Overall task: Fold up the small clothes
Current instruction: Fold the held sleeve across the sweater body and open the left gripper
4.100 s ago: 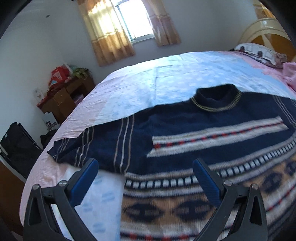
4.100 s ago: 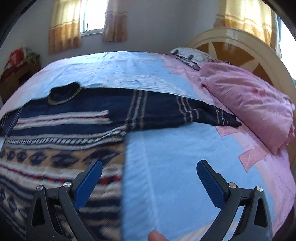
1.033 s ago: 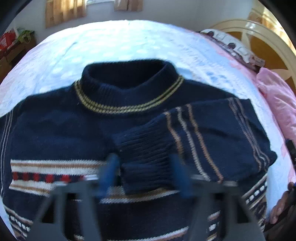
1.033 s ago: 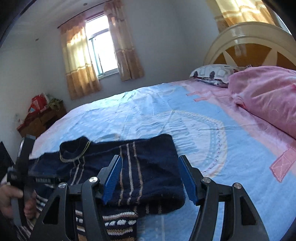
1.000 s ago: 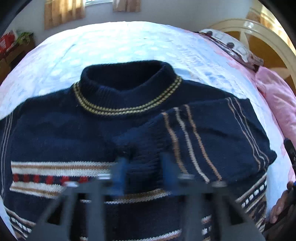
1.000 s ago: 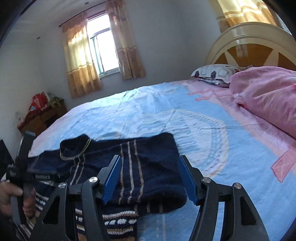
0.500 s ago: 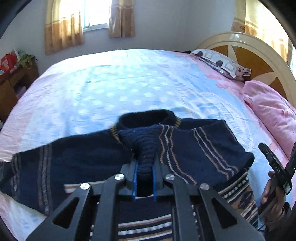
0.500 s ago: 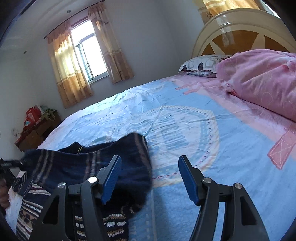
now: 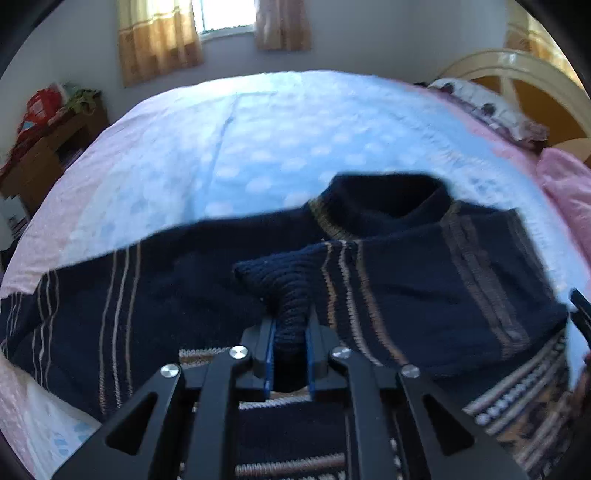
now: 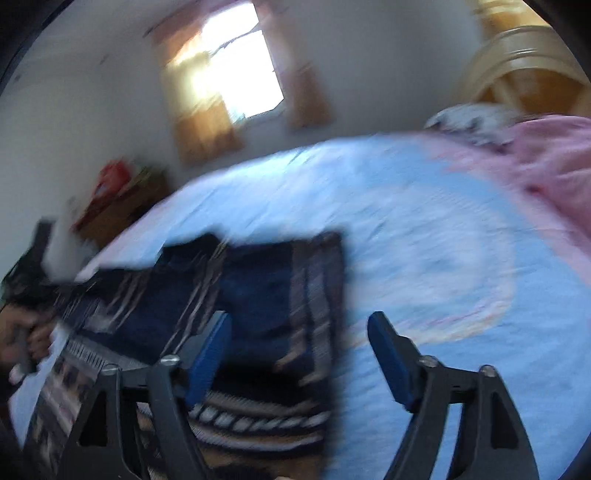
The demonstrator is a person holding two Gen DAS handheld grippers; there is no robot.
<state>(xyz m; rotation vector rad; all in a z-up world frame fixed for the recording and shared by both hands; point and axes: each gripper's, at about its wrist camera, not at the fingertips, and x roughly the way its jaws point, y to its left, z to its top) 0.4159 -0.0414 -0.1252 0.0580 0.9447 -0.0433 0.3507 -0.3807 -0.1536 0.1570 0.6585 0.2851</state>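
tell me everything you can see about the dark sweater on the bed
The sweater is a navy knit with a ribbed roll collar edged in tan stripes, and cream, tan and red patterned bands lower down. It lies flat on the blue and pink bedspread, one sleeve folded across the chest, the other stretched out. The left gripper has the folded sleeve's ribbed cuff between its opening jaws.

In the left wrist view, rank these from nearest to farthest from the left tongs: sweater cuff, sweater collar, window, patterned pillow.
1. Sweater cuff: between the left tongs' opening jaws, pads still on it.
2. Sweater collar: past the cuff, up and right.
3. Patterned pillow: far right, by the headboard.
4. Window: on the back wall, beyond the bed.
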